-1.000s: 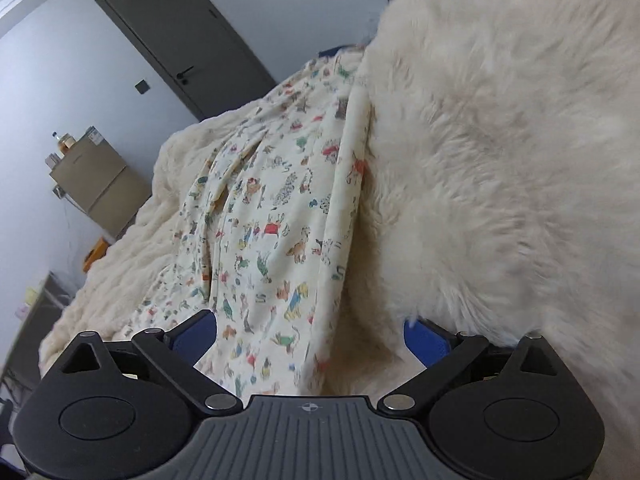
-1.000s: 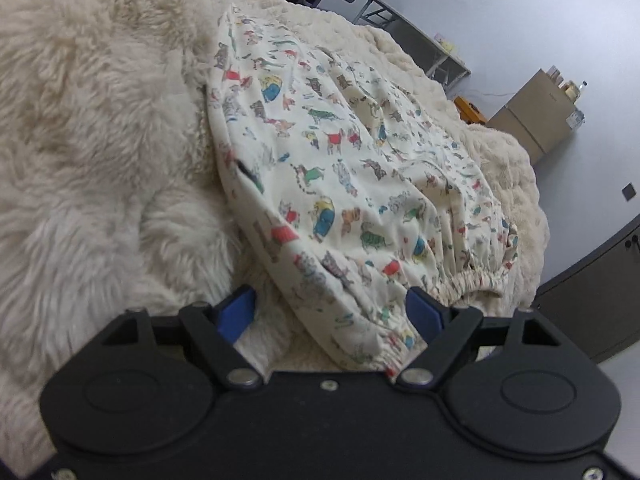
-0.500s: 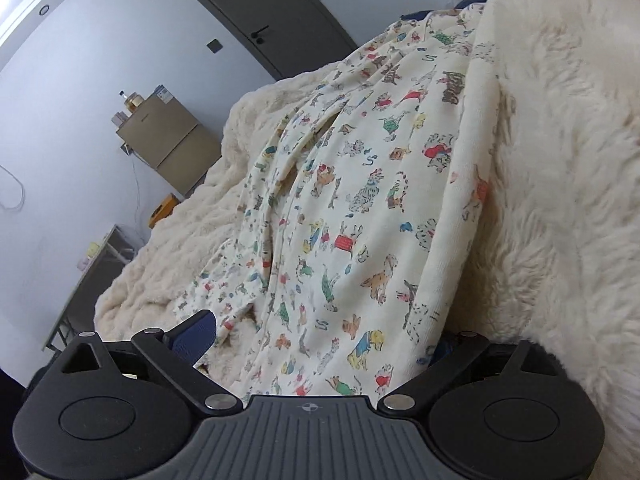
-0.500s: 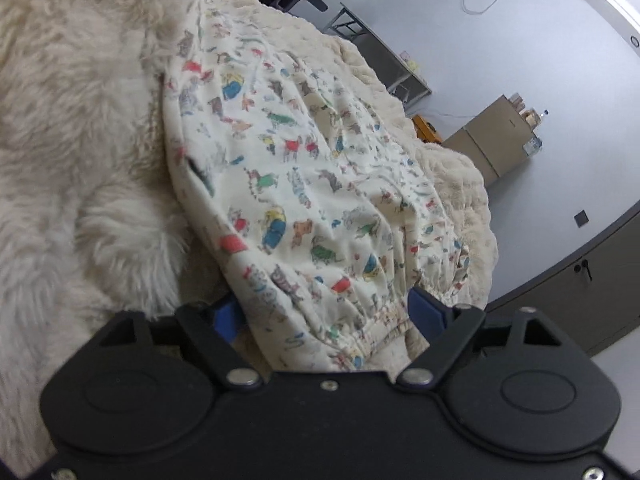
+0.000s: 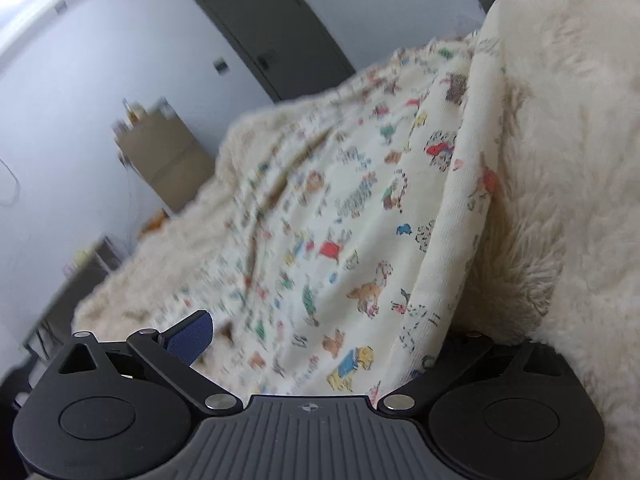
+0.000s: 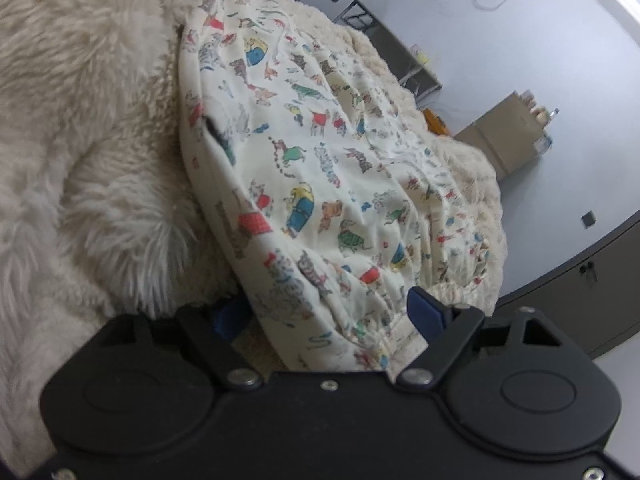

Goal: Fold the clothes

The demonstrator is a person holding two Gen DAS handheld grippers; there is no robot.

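Observation:
A cream garment printed with small coloured animals (image 5: 360, 216) lies spread on a fluffy cream blanket (image 5: 168, 264). My left gripper (image 5: 320, 340) is open at the garment's near edge. Its left pad (image 5: 192, 336) is bare, and its right finger is hidden under the fabric fold. In the right wrist view the same garment (image 6: 320, 160) shows its gathered elastic hem beside the right pad (image 6: 424, 308). My right gripper (image 6: 326, 314) straddles that near corner, and its jaws are closing with the fabric between them. The left pad (image 6: 226, 320) is partly covered by cloth.
A long-haired white fur pile (image 5: 560, 160) rises against the garment's side, seen too as the fur pile (image 6: 80, 120) in the right wrist view. Behind the bed are a grey door (image 5: 260, 24), a brown cabinet (image 5: 164, 156), a metal rack (image 6: 400, 52) and dark cupboards (image 6: 592, 276).
Both grippers have sunk toward the garment's near edge, so the fabric now fills the gap between the fingers. The right jaws have narrowed slightly. Both views have rolled a little.

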